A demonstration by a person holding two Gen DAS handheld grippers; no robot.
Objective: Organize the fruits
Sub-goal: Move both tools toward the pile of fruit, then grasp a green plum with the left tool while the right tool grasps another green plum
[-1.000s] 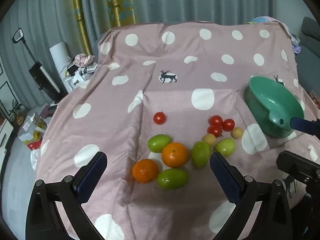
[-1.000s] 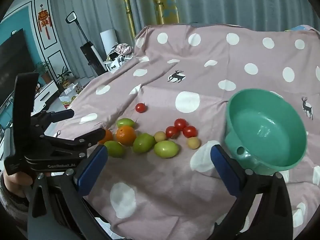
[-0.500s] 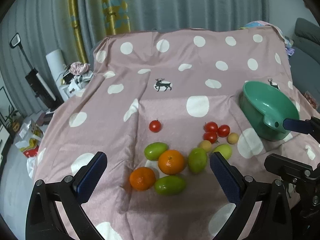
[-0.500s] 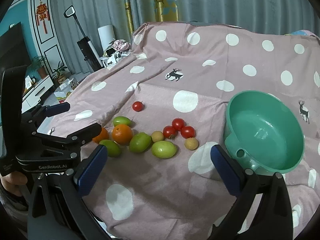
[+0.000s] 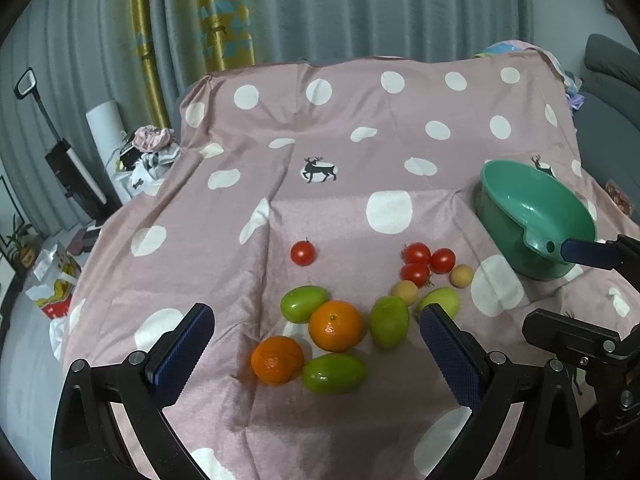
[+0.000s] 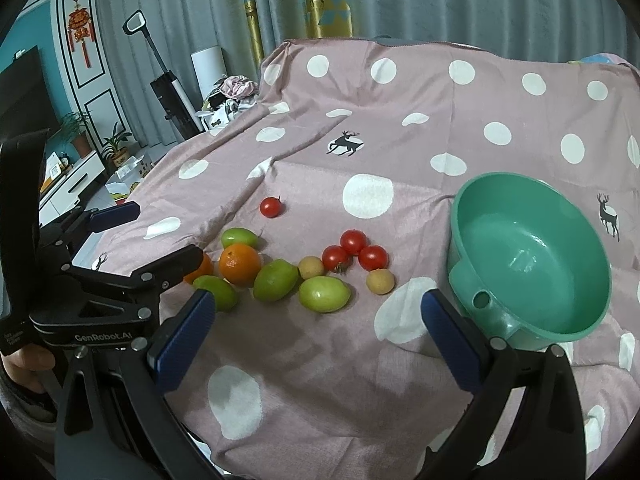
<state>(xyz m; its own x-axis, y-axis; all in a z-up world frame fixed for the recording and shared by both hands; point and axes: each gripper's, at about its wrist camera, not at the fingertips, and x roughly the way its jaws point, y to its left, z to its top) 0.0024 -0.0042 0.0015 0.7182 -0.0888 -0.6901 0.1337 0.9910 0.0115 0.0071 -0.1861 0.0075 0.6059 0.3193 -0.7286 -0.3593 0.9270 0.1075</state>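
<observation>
Between the wide-spread jaws of the left gripper [image 5: 316, 336], nothing is held; its blue pads stand well apart above the near fruit. The right gripper [image 6: 316, 334] likewise has its jaws wide and empty, hovering over bare pink cloth in front of the fruit.

Directly ahead of the left gripper lies a cluster: two oranges, one [image 5: 336, 325] central and one [image 5: 277, 359] nearer and to the left, with four green fruits around them. One green fruit [image 5: 334, 373] touches the nearer orange, one [image 5: 303, 303] sits at the far left of the cluster, one [image 5: 389, 322] lies just right of the central orange, and one [image 5: 439, 301] shows partly behind the right pad. Two small tan fruits [image 5: 405, 291] [image 5: 461, 275] lie just beyond. Three cherry tomatoes [image 5: 416, 253] are grouped together, touching. A single cherry tomato [image 5: 303, 253] sits apart to the left.

Further right stands the green bowl [image 6: 468, 264], empty, its lip with a hole facing the right gripper. It is well apart from the fruit.

All items rest on a pink polka-dot cloth [image 5: 360, 128] with deer prints. Grey curtains [image 5: 360, 8] with a gold panel hang behind.
</observation>
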